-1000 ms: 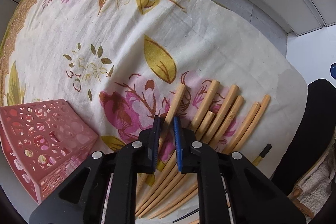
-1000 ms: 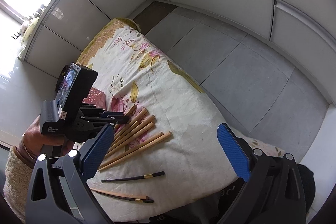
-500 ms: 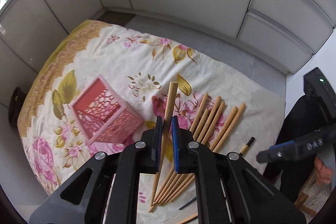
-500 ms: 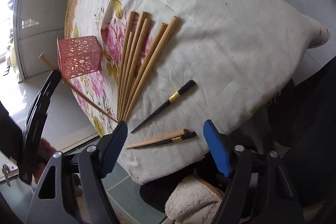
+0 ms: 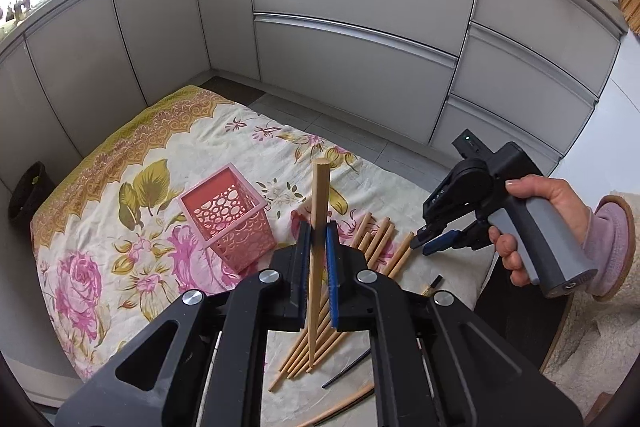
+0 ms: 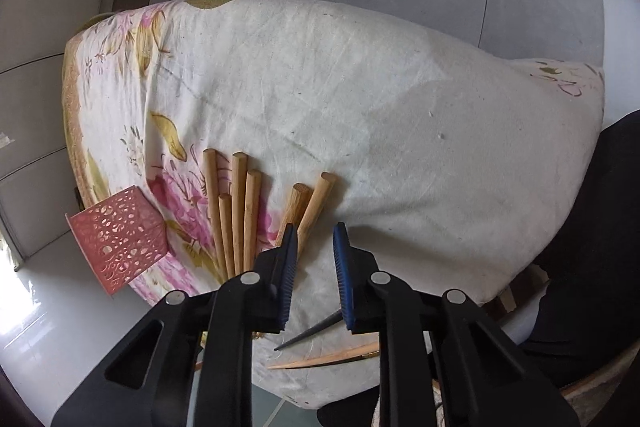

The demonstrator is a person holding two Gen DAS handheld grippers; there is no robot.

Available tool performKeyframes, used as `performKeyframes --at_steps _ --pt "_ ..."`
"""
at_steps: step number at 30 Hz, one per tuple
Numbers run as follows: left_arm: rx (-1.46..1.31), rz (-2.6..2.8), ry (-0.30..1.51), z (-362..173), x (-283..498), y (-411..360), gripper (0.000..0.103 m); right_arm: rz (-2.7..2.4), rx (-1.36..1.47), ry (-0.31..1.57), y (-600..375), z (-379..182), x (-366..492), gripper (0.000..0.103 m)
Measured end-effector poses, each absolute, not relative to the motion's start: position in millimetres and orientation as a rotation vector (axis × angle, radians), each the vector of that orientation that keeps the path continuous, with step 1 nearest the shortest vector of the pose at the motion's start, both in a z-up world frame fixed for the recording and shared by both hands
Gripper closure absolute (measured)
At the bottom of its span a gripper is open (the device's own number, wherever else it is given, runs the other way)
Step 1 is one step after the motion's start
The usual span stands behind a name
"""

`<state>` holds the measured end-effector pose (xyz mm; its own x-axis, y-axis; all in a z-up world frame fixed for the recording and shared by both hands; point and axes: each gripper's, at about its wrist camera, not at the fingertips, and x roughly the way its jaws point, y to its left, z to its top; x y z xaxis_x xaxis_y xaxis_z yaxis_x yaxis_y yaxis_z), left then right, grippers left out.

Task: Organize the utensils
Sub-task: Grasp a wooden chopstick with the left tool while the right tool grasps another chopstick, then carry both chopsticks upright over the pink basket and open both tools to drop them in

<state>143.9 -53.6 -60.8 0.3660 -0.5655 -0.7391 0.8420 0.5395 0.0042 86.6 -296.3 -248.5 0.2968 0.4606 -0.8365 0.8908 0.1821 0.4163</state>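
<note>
My left gripper is shut on a wooden chopstick and holds it upright in the air, right of a pink perforated holder on the floral cloth. Several wooden chopsticks lie in a row on the cloth; they also show in the right wrist view. My right gripper is partly open and empty, just above the near ends of the rightmost chopsticks. It also shows in the left wrist view. The pink holder shows at the left of the right wrist view.
A black pointed chopstick and a thin brown one lie near the cloth's near edge. Grey cabinets stand behind the table. A dark bin stands at the left.
My left gripper has risen with the chopstick, away from the row. My right gripper has narrowed and moved down close over the rightmost chopsticks.
</note>
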Motion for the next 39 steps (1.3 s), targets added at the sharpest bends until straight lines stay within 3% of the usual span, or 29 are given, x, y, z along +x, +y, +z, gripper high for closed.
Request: performKeyframes --at_steps 11,15,23,39 --pt "0.336 -0.957 0.678 -49 138 -35 0.096 -0.661 1.049 1.427 -278 -235 143 0.089" --pt "0.279 -0.894 0.652 -47 135 -26 0.097 -0.588 0.995 1.328 -275 -232 140 0.094" --pt "0.144 -0.765 0.635 -39 123 -10 0.097 -0.370 0.985 1.059 -268 -211 103 0.095" --pt "0.049 -0.630 0.631 -14 100 -11 0.097 -0.103 0.665 0.663 -225 -61 43 0.095"
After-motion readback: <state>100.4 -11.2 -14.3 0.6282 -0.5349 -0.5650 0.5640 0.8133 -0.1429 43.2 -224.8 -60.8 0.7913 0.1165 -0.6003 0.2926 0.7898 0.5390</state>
